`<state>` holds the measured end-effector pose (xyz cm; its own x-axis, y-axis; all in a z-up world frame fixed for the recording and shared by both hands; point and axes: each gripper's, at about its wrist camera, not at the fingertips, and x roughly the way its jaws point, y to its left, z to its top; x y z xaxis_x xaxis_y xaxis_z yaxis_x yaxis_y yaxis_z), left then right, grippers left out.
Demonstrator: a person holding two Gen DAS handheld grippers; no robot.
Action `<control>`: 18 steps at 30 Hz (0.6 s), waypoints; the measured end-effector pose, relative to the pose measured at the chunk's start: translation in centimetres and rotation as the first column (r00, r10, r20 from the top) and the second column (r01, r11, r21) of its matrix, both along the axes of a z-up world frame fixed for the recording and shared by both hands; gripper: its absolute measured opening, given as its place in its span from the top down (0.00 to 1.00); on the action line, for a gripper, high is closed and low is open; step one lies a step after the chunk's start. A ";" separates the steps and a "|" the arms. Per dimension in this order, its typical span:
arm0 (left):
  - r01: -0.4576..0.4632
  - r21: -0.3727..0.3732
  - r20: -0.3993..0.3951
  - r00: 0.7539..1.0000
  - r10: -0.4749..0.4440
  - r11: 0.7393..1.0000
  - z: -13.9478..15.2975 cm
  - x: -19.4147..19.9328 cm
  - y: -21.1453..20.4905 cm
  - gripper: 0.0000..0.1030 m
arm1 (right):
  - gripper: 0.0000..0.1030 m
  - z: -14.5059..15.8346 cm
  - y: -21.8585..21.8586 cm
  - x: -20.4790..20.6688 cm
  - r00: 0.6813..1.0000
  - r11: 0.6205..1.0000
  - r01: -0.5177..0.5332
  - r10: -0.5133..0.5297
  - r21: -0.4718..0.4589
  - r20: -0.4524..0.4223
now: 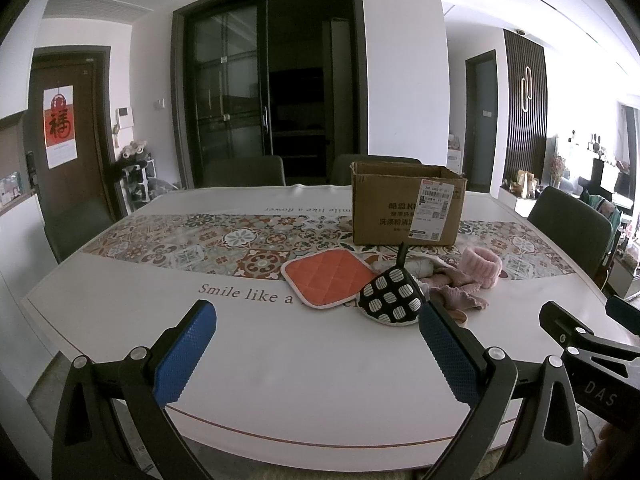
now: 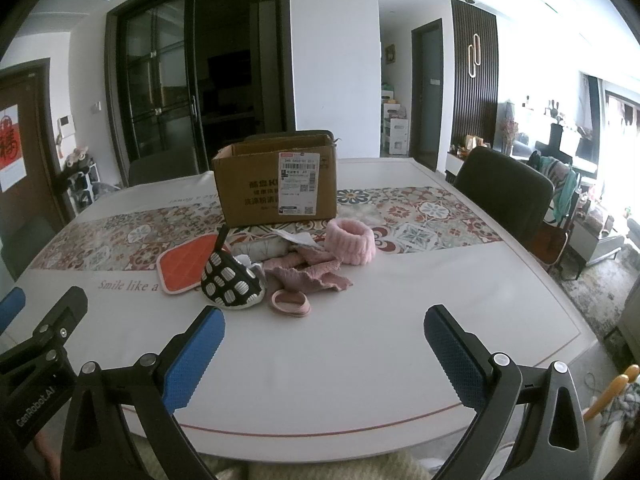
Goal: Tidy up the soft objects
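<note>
We find the left gripper [image 1: 316, 344] held above the near edge of the table [image 1: 280, 380], its blue-padded fingers [image 1: 186, 354] spread wide with nothing between them. The right gripper [image 2: 322, 350] sits alongside it in the same condition: fingers apart, empty, clear of the tabletop. Part of the right gripper's black frame shows at the right edge of the left wrist view.

Ahead of both grippers we note a loose heap of soft items near the middle of the table. Nearest is a black oven mitt with white spots [image 2: 232, 282], its dark loop sticking upward. It overlaps the corner of a flat orange pot holder [image 2: 186, 262] lying to its left. Just right of the mitt lies a pink elastic ring [image 2: 290, 302], flat on the table. Behind that ring a crumpled pink cloth [image 2: 310, 272] spreads out, touching a fluffy pink band [image 2: 350, 240] standing on edge further back. A grey rolled item [image 2: 260, 248] lies between the mitt and the box; we cannot tell what it is.

Behind the heap stands an open cardboard box [image 2: 276, 184] bearing a white shipping label, set on the patterned runner [image 2: 420, 212]. Dark chairs [image 2: 504, 188] stand around the table.
</note>
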<state>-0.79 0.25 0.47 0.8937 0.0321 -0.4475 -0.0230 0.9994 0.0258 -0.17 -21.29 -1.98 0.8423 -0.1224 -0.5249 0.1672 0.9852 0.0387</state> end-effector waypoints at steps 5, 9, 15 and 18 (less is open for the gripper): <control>0.000 0.000 0.000 1.000 0.000 1.000 0.0 0.0 0.0 0.00 | 0.01 0.0 0.0 0.0 1.000 1.000 0.000 0.000 0.000 0.000; 0.000 0.001 0.000 1.000 0.000 1.000 0.0 0.0 0.0 0.00 | 0.01 0.0 0.0 0.0 1.000 1.000 0.000 0.000 0.000 -0.001; 0.002 -0.001 -0.002 1.000 -0.002 1.000 -0.1 0.0 0.1 0.00 | 0.01 -0.1 0.0 0.0 1.000 1.000 -0.001 0.001 0.000 -0.003; 0.006 -0.003 -0.008 1.000 -0.006 1.000 -0.2 0.2 0.2 0.00 | 0.01 -0.5 0.3 0.0 1.000 1.000 -0.007 0.007 -0.002 -0.011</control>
